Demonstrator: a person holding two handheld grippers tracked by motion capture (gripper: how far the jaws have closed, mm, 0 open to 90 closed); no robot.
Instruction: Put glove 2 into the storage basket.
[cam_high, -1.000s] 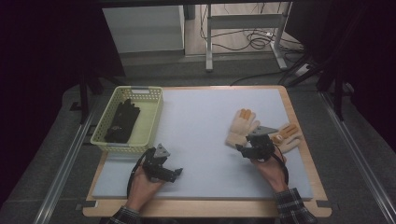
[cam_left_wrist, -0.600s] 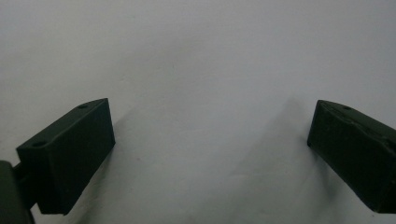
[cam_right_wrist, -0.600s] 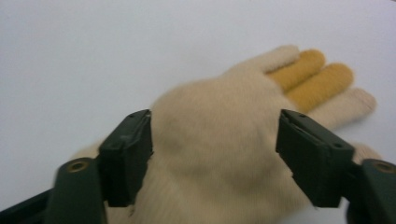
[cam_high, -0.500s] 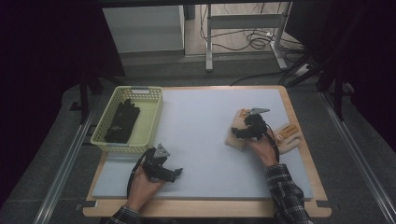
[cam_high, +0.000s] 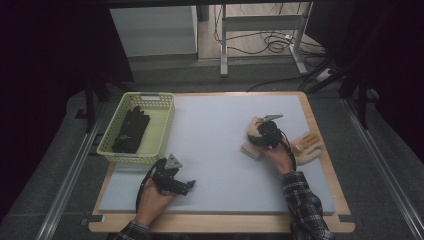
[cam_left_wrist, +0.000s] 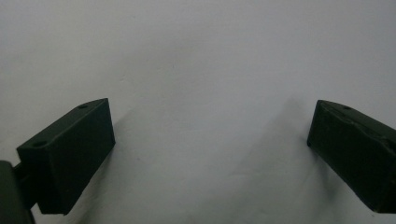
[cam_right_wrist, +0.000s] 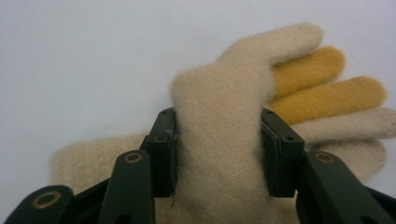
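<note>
Cream wool now bunches between the right gripper's (cam_right_wrist: 218, 156) just-closed jaws: the cream-and-yellow knitted glove (cam_high: 254, 145), right of centre on the pale-blue mat (cam_high: 210, 130), is caught, probably ready to lift. Left gripper (cam_left_wrist: 210, 154) waits, jaws apart.

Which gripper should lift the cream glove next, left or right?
Right. The right gripper has just been closing and its pads already pinch a bunched fold of the cream glove. The left gripper stands open over bare mat, far from the glove, near the table's front edge.
</note>
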